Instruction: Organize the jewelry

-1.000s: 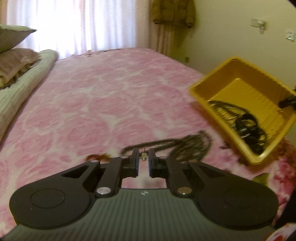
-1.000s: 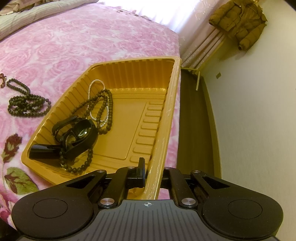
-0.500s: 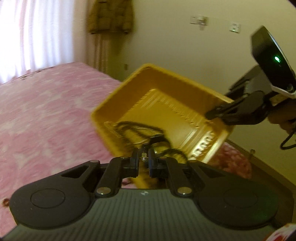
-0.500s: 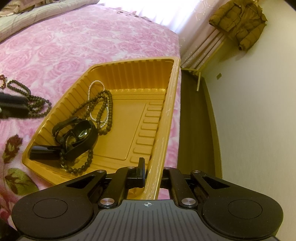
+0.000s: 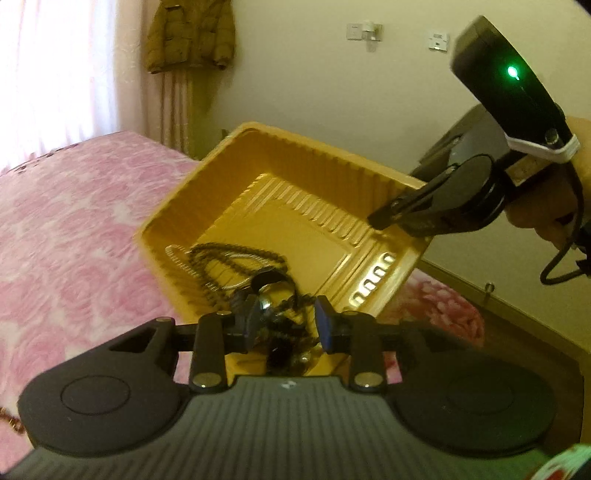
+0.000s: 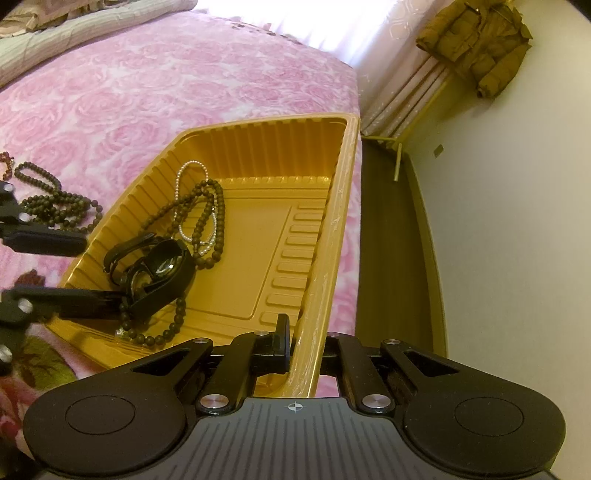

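A yellow ribbed plastic tray lies on the pink bed, also in the left wrist view. It holds a black watch, a dark bead necklace and a white pearl strand. My right gripper is shut on the tray's near rim. My left gripper is open over the tray's corner, above the watch; its fingers enter from the left. Another dark bead necklace lies on the bed left of the tray.
The pink floral bedspread stretches to the left and back. A brown floor strip and a cream wall are to the right. A brown jacket hangs by the curtain.
My left gripper swung right from the bed to the tray's corner and opened its jaws. The right gripper and the tray stayed put.
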Demonstrator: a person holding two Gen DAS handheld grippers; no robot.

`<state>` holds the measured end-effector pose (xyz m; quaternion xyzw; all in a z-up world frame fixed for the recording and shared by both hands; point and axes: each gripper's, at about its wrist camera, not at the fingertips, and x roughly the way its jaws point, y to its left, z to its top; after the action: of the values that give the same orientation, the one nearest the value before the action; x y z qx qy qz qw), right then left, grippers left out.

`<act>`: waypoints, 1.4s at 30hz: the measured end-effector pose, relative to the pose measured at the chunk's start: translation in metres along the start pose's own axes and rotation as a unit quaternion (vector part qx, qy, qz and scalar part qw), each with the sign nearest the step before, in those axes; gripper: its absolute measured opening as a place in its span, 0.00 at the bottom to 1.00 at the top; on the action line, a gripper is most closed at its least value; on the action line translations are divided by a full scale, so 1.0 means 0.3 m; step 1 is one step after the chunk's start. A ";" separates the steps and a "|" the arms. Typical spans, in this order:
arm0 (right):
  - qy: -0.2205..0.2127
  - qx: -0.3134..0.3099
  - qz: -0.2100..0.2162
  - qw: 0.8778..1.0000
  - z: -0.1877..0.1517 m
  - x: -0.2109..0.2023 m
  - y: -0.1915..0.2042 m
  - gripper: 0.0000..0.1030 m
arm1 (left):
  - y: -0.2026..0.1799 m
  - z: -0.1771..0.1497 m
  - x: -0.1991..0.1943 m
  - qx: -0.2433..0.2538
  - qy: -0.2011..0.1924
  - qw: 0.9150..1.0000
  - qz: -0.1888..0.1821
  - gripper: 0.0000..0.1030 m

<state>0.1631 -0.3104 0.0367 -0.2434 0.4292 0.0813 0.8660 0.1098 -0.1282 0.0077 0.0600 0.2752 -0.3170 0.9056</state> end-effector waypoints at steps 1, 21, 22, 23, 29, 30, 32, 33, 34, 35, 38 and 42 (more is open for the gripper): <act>0.000 0.001 0.000 1.000 -0.001 0.003 -0.001 0.06 | 0.019 -0.011 -0.016 -0.008 -0.001 1.000 0.007 0.28; 0.005 -0.002 -0.004 1.000 -0.001 0.009 0.010 0.06 | 0.552 -0.312 -0.250 -0.133 0.046 0.957 0.252 0.28; 0.004 -0.002 -0.004 1.000 -0.002 0.009 0.010 0.06 | 0.560 -0.311 -0.240 -0.134 0.045 0.957 0.252 0.28; 0.005 -0.002 -0.004 1.000 -0.002 0.010 0.010 0.06 | 0.562 -0.311 -0.231 -0.135 0.045 0.957 0.252 0.28; 0.008 -0.003 -0.004 1.000 -0.003 0.019 0.006 0.06 | 0.577 -0.299 -0.149 -0.137 0.048 0.960 0.239 0.28; 0.009 -0.003 -0.004 1.000 -0.004 0.022 0.005 0.06 | 0.577 -0.300 -0.130 -0.133 0.054 0.960 0.240 0.28; 0.010 -0.003 -0.005 1.000 -0.005 0.025 0.004 0.06 | 0.577 -0.309 -0.100 -0.118 0.065 0.959 0.249 0.26; 0.010 -0.003 -0.005 1.000 -0.005 0.026 0.004 0.06 | 0.577 -0.312 -0.096 -0.113 0.064 0.960 0.250 0.24; 0.010 -0.003 -0.005 1.000 -0.005 0.027 0.004 0.06 | 0.579 -0.311 -0.097 -0.112 0.066 0.960 0.250 0.16; 0.010 -0.003 -0.005 1.000 -0.005 0.028 0.004 0.06 | 0.579 -0.310 -0.102 -0.112 0.067 0.960 0.250 0.09; 0.010 -0.002 -0.005 1.000 -0.006 0.028 0.005 0.06 | 0.576 -0.315 -0.130 -0.106 0.073 0.958 0.256 0.04; 0.010 -0.002 -0.005 1.000 -0.005 0.026 0.003 0.06 | 0.571 -0.343 -0.205 -0.114 0.073 0.956 0.260 0.04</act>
<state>0.1664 -0.3108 0.0295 -0.2481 0.4366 0.0757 0.8615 0.1265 0.0699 -0.0573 0.0486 0.3502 -0.0315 0.9349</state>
